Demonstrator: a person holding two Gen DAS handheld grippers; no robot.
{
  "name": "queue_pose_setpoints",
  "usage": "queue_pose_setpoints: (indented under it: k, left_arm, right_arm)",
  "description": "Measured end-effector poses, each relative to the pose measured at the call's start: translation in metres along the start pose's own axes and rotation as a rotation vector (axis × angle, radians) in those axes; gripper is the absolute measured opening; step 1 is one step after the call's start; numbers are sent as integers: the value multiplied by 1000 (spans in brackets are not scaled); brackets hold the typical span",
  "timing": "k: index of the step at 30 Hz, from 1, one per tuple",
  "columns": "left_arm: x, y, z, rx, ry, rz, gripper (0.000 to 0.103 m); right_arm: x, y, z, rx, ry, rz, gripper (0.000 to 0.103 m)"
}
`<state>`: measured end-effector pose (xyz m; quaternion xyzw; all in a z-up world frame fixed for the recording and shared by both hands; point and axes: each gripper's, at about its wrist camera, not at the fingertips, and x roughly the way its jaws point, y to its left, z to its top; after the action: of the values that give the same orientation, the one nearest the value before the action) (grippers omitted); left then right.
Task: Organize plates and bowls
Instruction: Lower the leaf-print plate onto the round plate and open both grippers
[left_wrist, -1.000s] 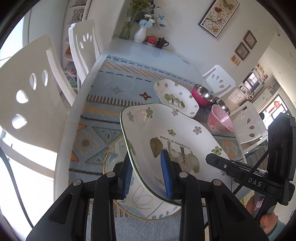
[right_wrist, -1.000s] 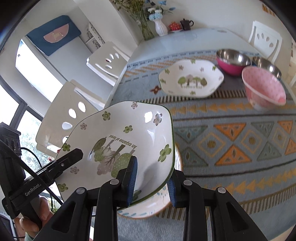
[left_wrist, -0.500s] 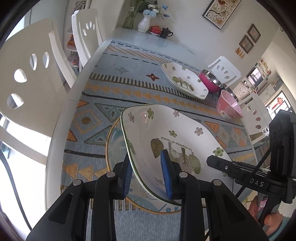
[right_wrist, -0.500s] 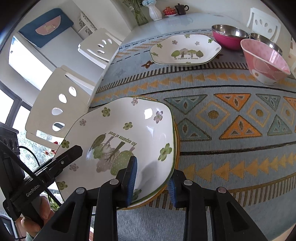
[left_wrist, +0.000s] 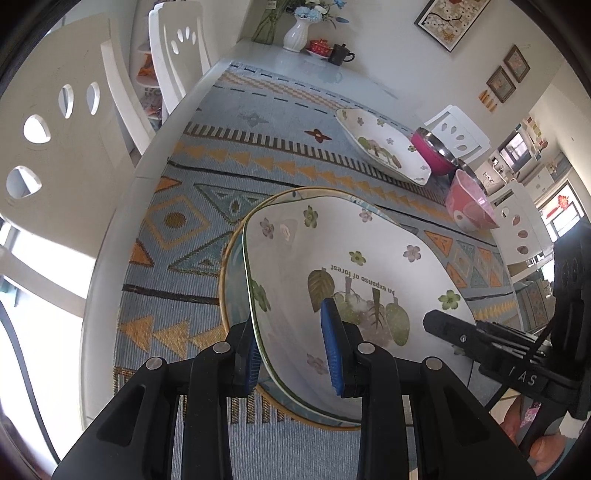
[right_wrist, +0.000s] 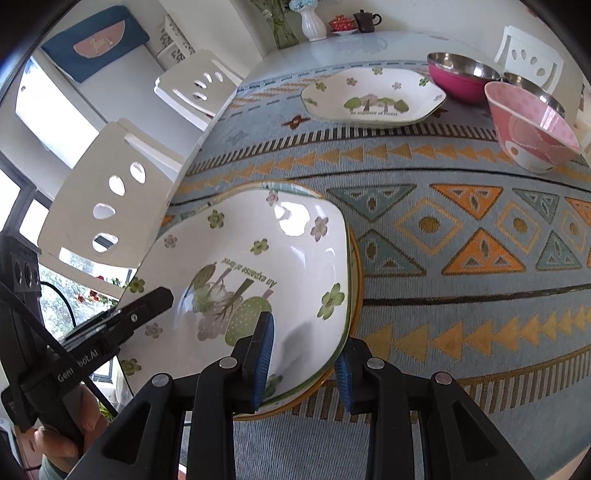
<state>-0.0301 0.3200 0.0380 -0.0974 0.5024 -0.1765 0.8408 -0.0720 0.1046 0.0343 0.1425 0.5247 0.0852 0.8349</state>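
- Forest plate (left_wrist: 354, 280) has dropped lower since a second ago, now over the gold-rimmed plate (left_wrist: 236, 266) on the worktop (right_wrist: 443, 236).
- Left gripper (left_wrist: 291, 350) jaws clamp its left rim.
- Right gripper (right_wrist: 303, 362) jaws clamp its right rim.
- Second forest plate (right_wrist: 373, 96), pink bowl (right_wrist: 532, 129) sit farther back.

I have my left tool (left_wrist: 291, 350) clamped across the plate (left_wrist: 354, 280) rim at its left side, and my right tool (right_wrist: 303, 362) clamped across the opposite rim, each with one blue pad inside and one outside.
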Motion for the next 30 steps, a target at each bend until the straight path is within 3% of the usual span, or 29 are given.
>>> queue_pose_setpoints:
  k: [7,11,26,30]
  left_arm:
    - [-2,10,1,-27,18,16,27]
    - [-10,22,-1,-83,28,-47,27]
    - [-17,25,-2,-89,23,-21,28]
    - [-17,24,-1,-76,27,-15,28]
  right_arm:
    - [5,2,-1,1,2,-20,29]
    - [6,1,1,8,0,-24,29]
    - [8,1,7,19,33,-38,29]
    - [-7,4,11,-1,-13,-72,29]
